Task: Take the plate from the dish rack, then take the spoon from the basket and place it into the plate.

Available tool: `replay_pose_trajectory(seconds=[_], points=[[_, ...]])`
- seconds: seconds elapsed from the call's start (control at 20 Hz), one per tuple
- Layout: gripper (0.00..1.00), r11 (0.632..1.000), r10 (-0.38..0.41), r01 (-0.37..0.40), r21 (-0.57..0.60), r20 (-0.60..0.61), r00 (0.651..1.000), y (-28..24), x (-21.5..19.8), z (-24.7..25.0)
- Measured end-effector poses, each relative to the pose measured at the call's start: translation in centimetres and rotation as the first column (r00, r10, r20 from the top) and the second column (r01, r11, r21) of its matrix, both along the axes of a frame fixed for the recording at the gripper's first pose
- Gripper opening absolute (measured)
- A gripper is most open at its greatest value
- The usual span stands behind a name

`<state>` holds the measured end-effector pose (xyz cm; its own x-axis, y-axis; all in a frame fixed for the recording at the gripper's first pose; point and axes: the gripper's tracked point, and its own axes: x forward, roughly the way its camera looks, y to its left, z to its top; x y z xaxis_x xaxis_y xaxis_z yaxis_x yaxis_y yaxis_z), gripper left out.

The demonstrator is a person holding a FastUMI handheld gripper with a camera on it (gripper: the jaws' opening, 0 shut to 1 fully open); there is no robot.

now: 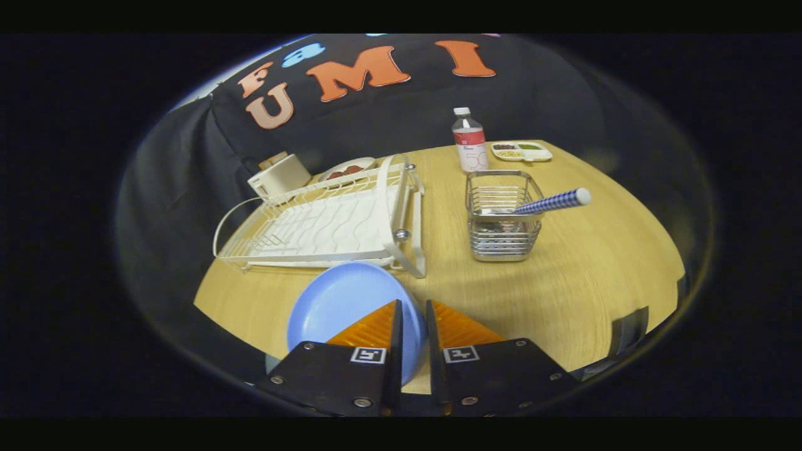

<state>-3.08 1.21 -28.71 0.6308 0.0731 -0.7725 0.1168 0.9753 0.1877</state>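
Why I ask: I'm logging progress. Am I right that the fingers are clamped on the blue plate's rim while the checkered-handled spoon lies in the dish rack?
Not quite. The gripper view shows the spoon standing in the wire basket, not the dish rack. The rest holds: the fingers are clamped on the blue plate rim.

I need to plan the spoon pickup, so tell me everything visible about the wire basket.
The square silver wire basket stands upright on the light wooden table, beyond the tool and right of the white wire dish rack. Its sides are thin horizontal metal bars with a rim wire, open at the top. A spoon with a blue-and-white checked handle leans out over its right rim, bowl end inside. A clear plastic bottle stands behind it, apart.
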Motion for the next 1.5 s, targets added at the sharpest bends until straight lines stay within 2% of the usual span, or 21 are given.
replay_pose_trajectory(seconds=[0.25,0.4,0.65,0.85,0.95,1.0,1.1,1.15,1.3,1.4,1.45,1.5], points=[[0.16,0.999,0.0,-0.001,0.038,0.041,0.999,0.4,0.0,-0.3],[0.18,1.0,-0.002,0.002,0.011,0.074,0.997,-0.2,0.0,-0.2],[0.32,1.0,0.003,0.001,-0.026,0.177,0.984,-1.4,0.7,1.5],[0.43,0.994,-0.033,0.064,-0.088,0.319,0.947,-4.3,1.9,4.2],[0.52,0.986,-0.054,0.11,-0.129,0.372,0.927,-6.4,2.4,5.2],[0.6,0.98,-0.06,0.129,-0.152,0.392,0.918,-7.3,2.5,5.5],[0.69,0.966,-0.067,0.162,-0.2,0.413,0.908,-8.9,2.9,5.6],[0.71,0.959,-0.071,0.181,-0.219,0.434,0.898,-9.5,3.4,5.9],[0.72,0.943,-0.081,0.227,-0.243,0.494,0.866,-10.9,4.8,6.2],[0.72,0.944,-0.103,0.246,-0.219,0.511,0.853,-11.1,5.4,5.9],[0.7,0.948,-0.117,0.25,-0.195,0.519,0.847,-10.9,5.7,5.7],[0.62,0.951,-0.128,0.254,-0.175,0.525,0.842,-10.8,5.9,5.6]])
